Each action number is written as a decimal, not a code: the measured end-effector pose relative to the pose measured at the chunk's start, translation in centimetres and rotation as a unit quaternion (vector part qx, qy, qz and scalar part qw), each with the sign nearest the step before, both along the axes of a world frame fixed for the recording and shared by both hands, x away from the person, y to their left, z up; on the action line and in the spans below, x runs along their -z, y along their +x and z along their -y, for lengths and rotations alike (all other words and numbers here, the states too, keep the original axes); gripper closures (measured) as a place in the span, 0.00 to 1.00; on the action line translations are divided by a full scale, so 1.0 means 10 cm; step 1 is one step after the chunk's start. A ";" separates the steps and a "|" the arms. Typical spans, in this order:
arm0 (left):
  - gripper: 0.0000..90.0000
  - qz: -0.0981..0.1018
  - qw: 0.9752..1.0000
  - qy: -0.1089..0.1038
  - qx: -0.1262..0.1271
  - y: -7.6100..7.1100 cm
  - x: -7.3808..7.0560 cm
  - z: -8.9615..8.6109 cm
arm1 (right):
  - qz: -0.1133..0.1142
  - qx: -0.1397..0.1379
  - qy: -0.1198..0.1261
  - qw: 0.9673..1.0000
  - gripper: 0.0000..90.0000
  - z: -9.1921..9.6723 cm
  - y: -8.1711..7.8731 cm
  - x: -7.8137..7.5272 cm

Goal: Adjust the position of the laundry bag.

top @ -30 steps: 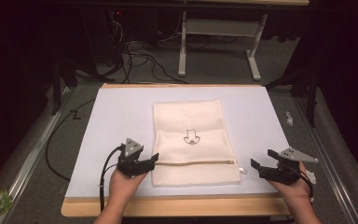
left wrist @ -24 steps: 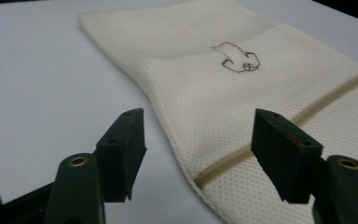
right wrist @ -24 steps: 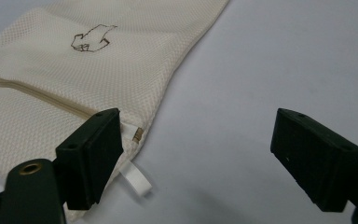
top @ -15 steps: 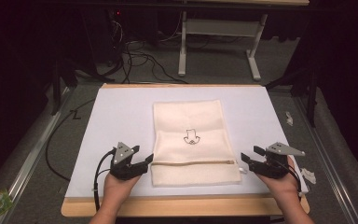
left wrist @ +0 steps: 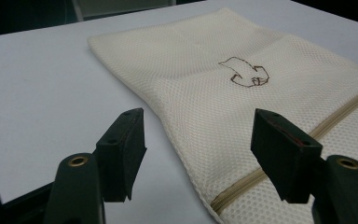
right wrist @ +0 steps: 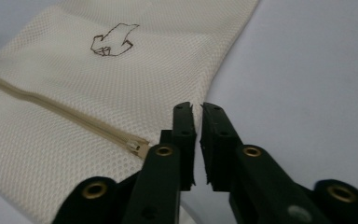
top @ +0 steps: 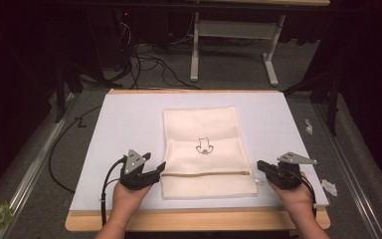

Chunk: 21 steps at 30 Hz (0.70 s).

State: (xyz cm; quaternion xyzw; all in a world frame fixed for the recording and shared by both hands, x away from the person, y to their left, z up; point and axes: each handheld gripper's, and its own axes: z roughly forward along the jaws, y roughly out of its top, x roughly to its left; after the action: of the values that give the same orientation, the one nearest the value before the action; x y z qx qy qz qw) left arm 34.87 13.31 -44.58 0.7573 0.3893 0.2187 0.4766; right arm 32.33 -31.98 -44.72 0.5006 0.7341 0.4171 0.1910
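Mesh fabric, cream in colour, makes up the zipped laundry bag (top: 208, 149) that lies flat on the white table top (top: 119, 119), its zipper (top: 206, 174) running across near the person's edge and a small dark outline drawing (top: 203, 146) stitched near its middle. The left gripper (top: 155, 169) sits at the bag's left border, level with the zipper's end; in the left gripper view its jaws stand wide apart, one above bare table and the other above the mesh, with the bag's edge and the zipper end passing between them and neither pad pressing on the cloth. The right gripper (top: 260, 166) rests just off the bag's right border, where the zipper's metal pull (right wrist: 137, 147) ends; its jaws have just been closing and now stand all but together with a thin slit between the pads, and in the right gripper view the pull lies just beside them; whether anything is pinched between them I cannot tell. The white top sits on a wooden board (top: 199, 220) whose edge shows along the near side. Grey carpet surrounds the table, black cables (top: 144, 59) trail behind it, and a white desk frame (top: 234, 30) stands in the dark background
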 end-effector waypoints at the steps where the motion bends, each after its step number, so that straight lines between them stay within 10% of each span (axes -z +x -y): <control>1: 0.40 0.000 1.000 0.000 0.000 0.00 0.00 0.00 | 0.000 -0.003 0.008 1.000 1.00 0.01 0.00 -0.01; 21: 0.41 -0.001 1.000 0.004 0.006 0.02 0.03 0.01 | -0.069 -0.021 0.019 0.997 1.00 -0.04 0.12 0.20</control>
State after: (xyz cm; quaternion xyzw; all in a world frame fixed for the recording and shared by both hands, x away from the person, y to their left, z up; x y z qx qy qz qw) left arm 35.02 13.16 -44.85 0.7617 0.3842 0.2170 0.4744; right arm 33.56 -31.57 -46.68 0.5161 0.7480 0.3992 0.1215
